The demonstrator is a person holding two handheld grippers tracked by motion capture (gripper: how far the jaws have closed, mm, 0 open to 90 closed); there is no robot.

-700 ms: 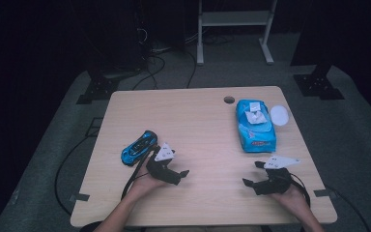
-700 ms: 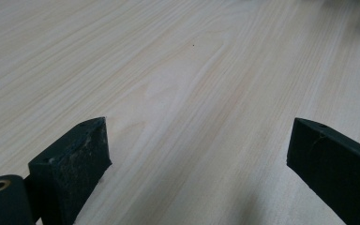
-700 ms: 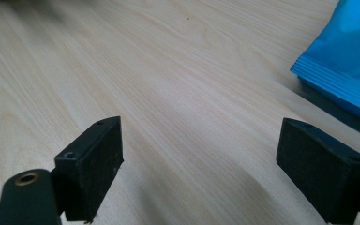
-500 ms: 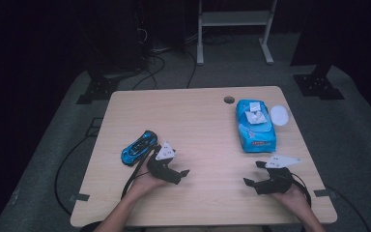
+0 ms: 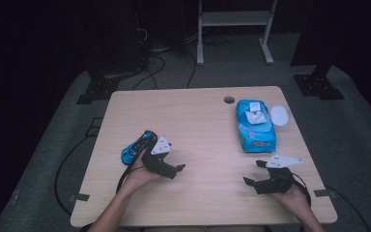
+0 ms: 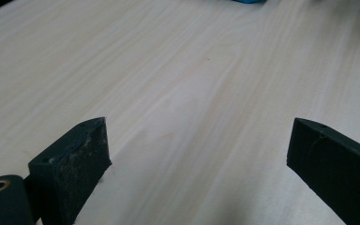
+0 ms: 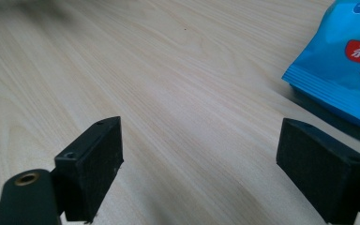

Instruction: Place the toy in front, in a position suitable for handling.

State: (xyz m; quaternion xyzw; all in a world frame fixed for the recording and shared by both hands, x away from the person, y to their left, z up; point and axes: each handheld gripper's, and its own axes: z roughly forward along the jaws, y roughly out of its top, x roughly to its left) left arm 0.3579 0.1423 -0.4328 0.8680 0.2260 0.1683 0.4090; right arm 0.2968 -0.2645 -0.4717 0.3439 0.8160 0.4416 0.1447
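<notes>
Two grippers, both resting low on the tabletop (image 5: 207, 125), and nothing has really shifted over the last moment: same spots, same poses, so I'd say I haven't started anything yet. My left gripper (image 5: 173, 170) has its fingers (image 6: 75, 164) spread apart with bare wood between them. The toy car (image 5: 136, 147) sits just behind it, near the left edge, close but not touching as far as I can tell. My right gripper (image 5: 254, 173) also has its fingers (image 7: 93, 164) wide apart and empty. The wipes pack (image 5: 254, 126) lies further up on the right, its flap open and a white lid (image 5: 279, 115) just beside it. My guess is that the pack comes first, since my right gripper's camera already catches its corner.
</notes>
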